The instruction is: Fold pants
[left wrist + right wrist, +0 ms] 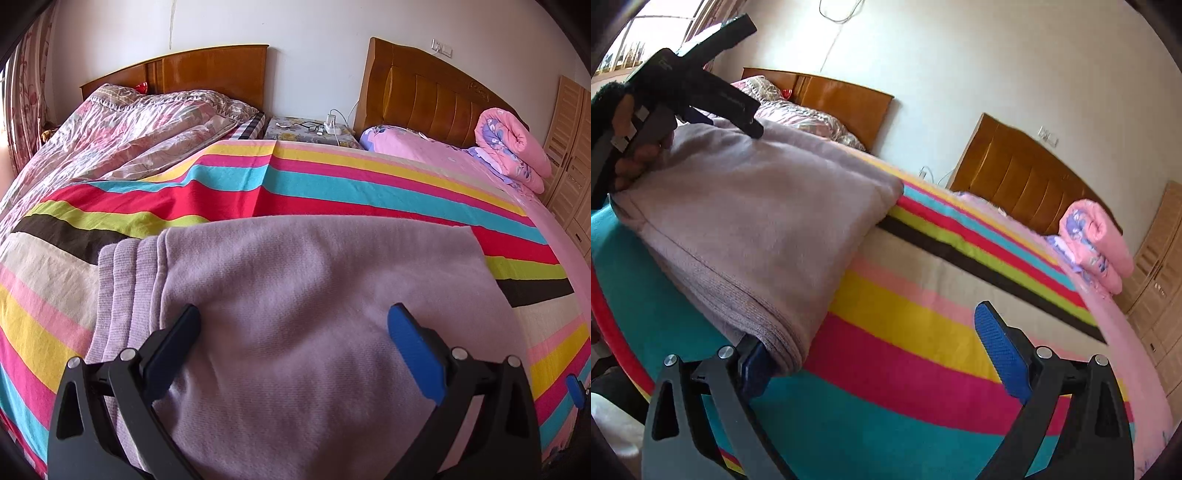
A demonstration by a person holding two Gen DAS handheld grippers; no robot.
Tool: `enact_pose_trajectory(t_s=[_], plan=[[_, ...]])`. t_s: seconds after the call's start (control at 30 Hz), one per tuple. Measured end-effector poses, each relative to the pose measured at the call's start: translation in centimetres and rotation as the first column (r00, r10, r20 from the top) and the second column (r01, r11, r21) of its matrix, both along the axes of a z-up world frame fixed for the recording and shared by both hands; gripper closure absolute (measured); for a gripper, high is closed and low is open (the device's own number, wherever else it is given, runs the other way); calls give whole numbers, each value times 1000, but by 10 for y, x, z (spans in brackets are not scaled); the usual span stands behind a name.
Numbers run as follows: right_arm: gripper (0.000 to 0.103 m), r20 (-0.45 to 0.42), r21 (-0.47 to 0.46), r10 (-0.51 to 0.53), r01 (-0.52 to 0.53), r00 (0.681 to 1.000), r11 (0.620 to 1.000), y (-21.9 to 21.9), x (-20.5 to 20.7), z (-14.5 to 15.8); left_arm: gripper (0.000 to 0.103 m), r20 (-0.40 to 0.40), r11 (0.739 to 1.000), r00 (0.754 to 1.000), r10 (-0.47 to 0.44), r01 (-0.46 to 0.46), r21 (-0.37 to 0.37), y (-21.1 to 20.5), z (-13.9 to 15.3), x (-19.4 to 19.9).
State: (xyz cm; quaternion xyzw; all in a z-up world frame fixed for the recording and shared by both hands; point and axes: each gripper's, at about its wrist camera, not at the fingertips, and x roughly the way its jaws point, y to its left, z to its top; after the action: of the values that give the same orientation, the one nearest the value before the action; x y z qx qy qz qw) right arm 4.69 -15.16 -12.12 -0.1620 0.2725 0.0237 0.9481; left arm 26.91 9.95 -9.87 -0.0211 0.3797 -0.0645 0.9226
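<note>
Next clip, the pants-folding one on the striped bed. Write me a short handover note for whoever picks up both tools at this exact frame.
Left tool: open, both fingers spread over the pants, gripping nothing.
Right tool: open; its left finger sits at the ribbed end of the pants, possibly tucked under it, but nothing is clamped.
Pants: light purple, lying on the striped bedsheet as a stacked bundle, with several ribbed layers showing at one edge.
Done: looks folded at least once or twice.
Left: probably flatten or square the bundle, perhaps one last fold; I cannot tell whether more is intended.
</note>
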Motion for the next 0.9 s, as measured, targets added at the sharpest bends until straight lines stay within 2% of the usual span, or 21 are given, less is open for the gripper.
enact_pose_trajectory(t_s=[0.07, 0.13, 0.2, 0.3, 0.33, 0.43, 0.5, 0.53, 0.57, 0.6, 0.63, 0.67, 0.7, 0.77, 0.8, 0.87, 0.9], plan=[[11, -47, 17, 21, -20, 999, 1000, -2, 6, 3, 1, 2, 1000, 1000, -2, 2, -1, 0, 0, 0], [11, -119, 114, 62, -49, 991, 992, -14, 8, 5, 1, 2, 1000, 1000, -1, 1, -2, 0, 0, -1], [11, -176, 230, 122, -80, 977, 970, -32, 2, 9, 1, 3, 1000, 1000, -1, 1, -3, 0, 0, -1], [10, -146, 264, 154, -112, 977, 958, -51, -10, 25, 1, 4, 1000, 1000, 0, 0, -10, 1, 0, -1], [10, -137, 313, 192, -142, 972, 939, -53, -10, 33, 1, 6, 1000, 1000, 0, 0, -13, 1, 1, -2], [10, -71, 465, 337, -267, 939, 844, -44, 9, 59, 1, 13, 1000, 1000, -2, 2, -31, 3, 2, -2], [8, -59, 497, 452, -367, 890, 787, -19, 25, 65, 1, 11, 999, 1000, -4, 4, -36, 3, 3, -3], [8, -75, 481, 488, -398, 869, 781, -5, 33, 63, 1, 11, 999, 1000, -4, 4, -33, 4, 3, -3], [8, -118, 473, 539, -430, 834, 769, 10, 40, 56, 1, 11, 999, 1000, -4, 5, -32, 4, 3, -3], [8, -191, 487, 603, -458, 775, 744, 23, 46, 43, 1, 12, 999, 1000, -4, 5, -35, 4, 3, -3], [8, -259, 487, 639, -473, 725, 734, 34, 47, 28, 1, 12, 999, 1000, -5, 5, -37, 4, 3, -3], [6, -280, 439, 638, -496, 717, 750, 40, 41, 20, 1, 12, 999, 1000, -6, 6, -41, 5, 3, -3], [6, -258, 399, 654, -538, 711, 743, 42, 34, 21, 1, 12, 999, 1000, -6, 7, -44, 5, 4, -3], [7, -267, 430, 690, -558, 672, 710, 37, 42, 32, 1, 12, 999, 1000, -6, 7, -44, 5, 4, -2], [8, -236, 454, 691, -551, 683, 700, 29, 52, 43, 1, 10, 999, 1000, -7, 7, -44, 5, 4, -3], [7, -140, 491, 661, -528, 737, 693, 10, 81, 64, 1, 11, 998, 1000, -11, 11, -56, 6, 5, -2], [6, -112, 515, 651, -517, 751, 684, 4, 101, 70, 1, 12, 998, 1000, -11, 12, -65, 8, 5, -2]])
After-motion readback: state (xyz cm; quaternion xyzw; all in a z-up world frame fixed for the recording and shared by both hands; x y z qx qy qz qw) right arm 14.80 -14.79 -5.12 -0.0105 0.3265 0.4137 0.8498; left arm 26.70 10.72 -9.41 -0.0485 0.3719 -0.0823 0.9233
